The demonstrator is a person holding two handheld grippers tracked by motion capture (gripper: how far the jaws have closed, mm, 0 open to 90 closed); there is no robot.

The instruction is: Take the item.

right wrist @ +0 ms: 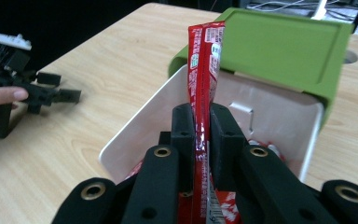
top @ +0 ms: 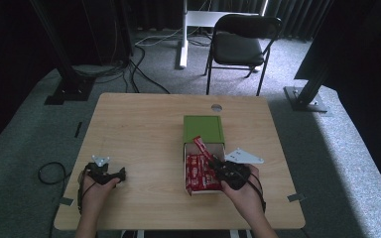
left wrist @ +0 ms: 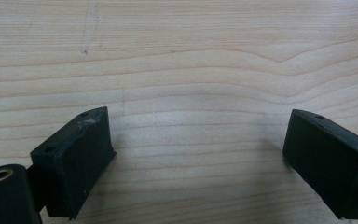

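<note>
Right tongs point(right wrist: 201, 135) pinch a red snack packet point(right wrist: 205, 60) at mid-frame, above the white box point(right wrist: 135, 121). Lift straight, clearing its green lid point(right wrist: 284, 46). Left tongs point(left wrist: 200, 158) rest spread on the desk point(left wrist: 177, 56).

Red packet point(right wrist: 204, 74), green box lid point(right wrist: 284, 46)

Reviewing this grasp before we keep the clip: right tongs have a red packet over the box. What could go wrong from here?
1. The right tongs pinch the red packet low down, edge-on; its long free end stands above them and could flop or slide out.
2. The packet hangs over the white box, close to the green lid; swinging it could snag the lid.
3. The left tongs sit open on the table, far from the box, so nothing steadies it.
</note>
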